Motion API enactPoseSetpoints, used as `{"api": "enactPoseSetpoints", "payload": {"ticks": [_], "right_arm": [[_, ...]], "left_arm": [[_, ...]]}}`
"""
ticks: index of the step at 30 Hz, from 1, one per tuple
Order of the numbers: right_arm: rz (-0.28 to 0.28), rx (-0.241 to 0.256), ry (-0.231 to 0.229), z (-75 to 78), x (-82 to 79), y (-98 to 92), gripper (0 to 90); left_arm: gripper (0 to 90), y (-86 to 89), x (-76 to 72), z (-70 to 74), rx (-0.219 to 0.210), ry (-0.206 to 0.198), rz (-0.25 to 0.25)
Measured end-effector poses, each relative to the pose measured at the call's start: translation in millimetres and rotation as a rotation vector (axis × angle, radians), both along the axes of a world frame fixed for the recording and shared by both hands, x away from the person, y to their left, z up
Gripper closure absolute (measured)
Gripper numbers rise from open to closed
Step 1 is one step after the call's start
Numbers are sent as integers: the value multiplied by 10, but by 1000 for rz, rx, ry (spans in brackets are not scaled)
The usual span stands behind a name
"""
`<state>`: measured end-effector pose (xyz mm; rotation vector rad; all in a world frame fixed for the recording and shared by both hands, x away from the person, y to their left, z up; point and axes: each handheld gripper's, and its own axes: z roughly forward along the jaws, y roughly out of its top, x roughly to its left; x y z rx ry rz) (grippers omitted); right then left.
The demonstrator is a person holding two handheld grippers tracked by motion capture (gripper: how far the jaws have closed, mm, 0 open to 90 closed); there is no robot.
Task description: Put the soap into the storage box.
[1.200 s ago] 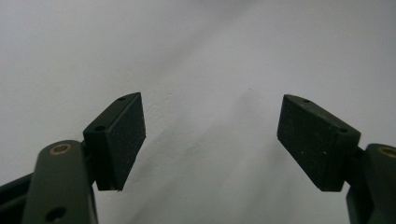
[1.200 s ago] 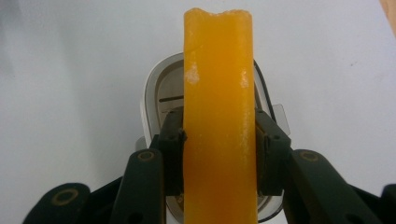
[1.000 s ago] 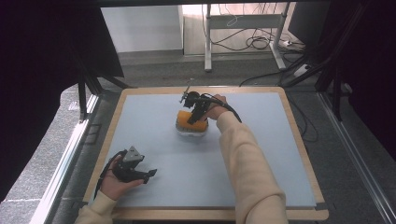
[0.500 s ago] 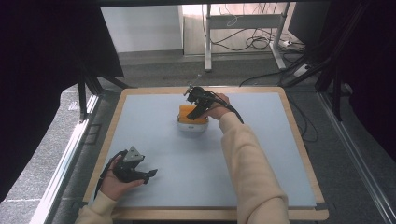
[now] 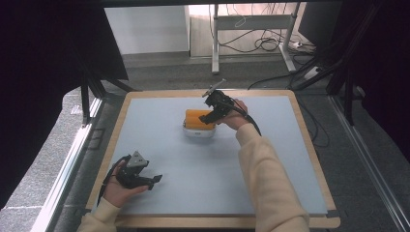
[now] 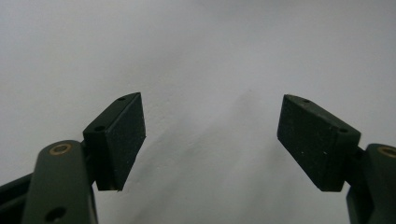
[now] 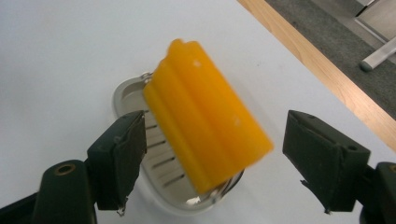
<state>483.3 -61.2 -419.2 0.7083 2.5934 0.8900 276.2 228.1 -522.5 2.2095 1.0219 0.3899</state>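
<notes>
Orange soap point(image 7: 205, 116) lies tilted across a metal dish point(image 7: 133, 95) at the far middle of the table point(image 5: 270, 159), seemingly untouched. Right gripper point(image 7: 212, 154) hangs released around it; left gripper point(image 6: 210, 140) rests released near the left corner.

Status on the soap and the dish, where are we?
Done, by the look of it: the orange soap bar lies in the metal soap dish, tilted across it. In hand: the right gripper is open around the bar, jaws apart, not clamping. Left: probably pulling that gripper clear. The left gripper sits open over bare table.
</notes>
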Motion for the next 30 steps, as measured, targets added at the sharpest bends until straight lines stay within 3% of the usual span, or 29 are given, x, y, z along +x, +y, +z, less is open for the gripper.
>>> {"api": "enactPoseSetpoints", "payload": {"ticks": [14, 25, 30], "right_arm": [[-58, 64, -44, -72, -650, -621, 218], [-139, 129, -41, -313, -1251, -1254, 219], [-188, 135, -73, -432, -1431, -1418, 224]], "left_arm": [[233, -46, -11, -14, 9, 2, -7], [233, -89, -12, -33, 22, 3, -13], [233, -93, -8, -47, 27, 8, -8]]}}
